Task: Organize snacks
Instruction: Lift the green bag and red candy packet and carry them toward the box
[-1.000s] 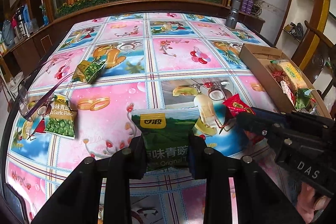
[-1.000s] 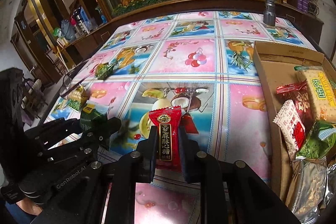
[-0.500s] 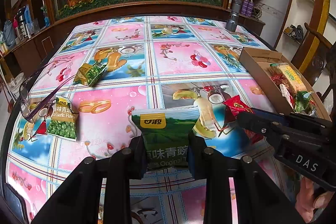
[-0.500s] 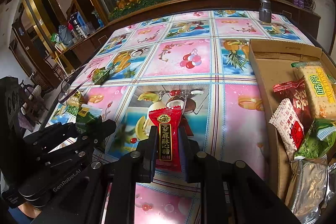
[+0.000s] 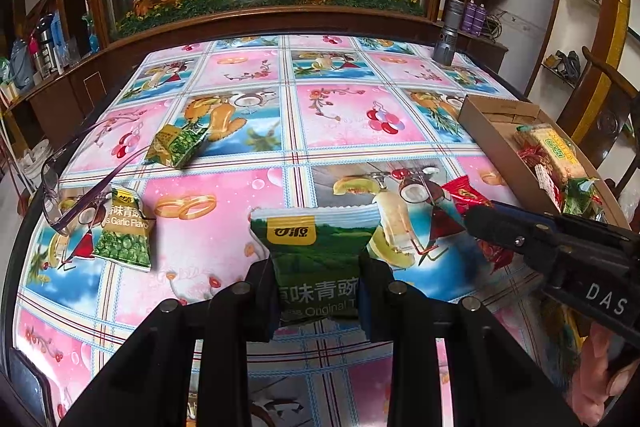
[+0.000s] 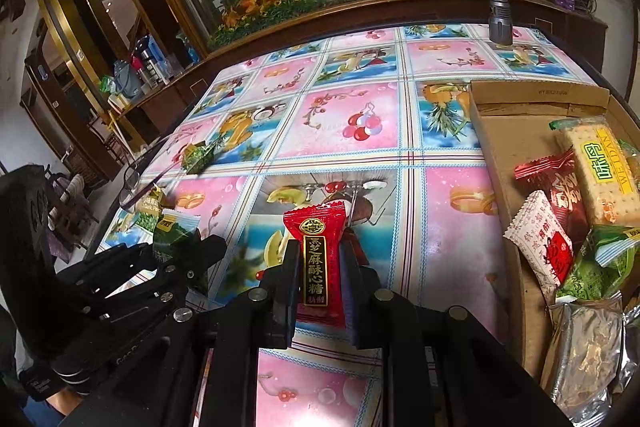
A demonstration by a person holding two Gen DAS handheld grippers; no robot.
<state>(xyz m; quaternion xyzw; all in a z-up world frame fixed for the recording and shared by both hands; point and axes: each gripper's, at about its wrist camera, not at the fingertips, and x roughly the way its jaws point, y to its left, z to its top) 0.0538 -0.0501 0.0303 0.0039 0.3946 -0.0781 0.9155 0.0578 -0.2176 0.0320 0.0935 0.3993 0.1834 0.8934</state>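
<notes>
My left gripper (image 5: 318, 297) is shut on a dark green pea snack packet (image 5: 316, 251), held above the table. My right gripper (image 6: 322, 287) is shut on a red candy packet (image 6: 320, 259); in the left wrist view that red candy packet (image 5: 464, 197) shows at the right gripper's tip. Right of it lies a shallow cardboard box (image 6: 500, 155) holding several snacks. Two more green pea packets lie on the patterned tablecloth (image 5: 248, 187): one labelled garlic flavour (image 5: 126, 231) at the left, another (image 5: 176, 145) farther back.
A pair of glasses (image 5: 60, 187) lies at the table's left edge beside the garlic packet. A grey flashlight (image 6: 498, 7) stands at the far right corner. Behind the table is a wooden-framed glass case with plants. A wooden chair (image 5: 600, 107) stands beyond the box.
Both grippers keep their packets. The right-hand view has rolled slightly, and the box now sits a little nearer in it; the left view has barely shifted.
</notes>
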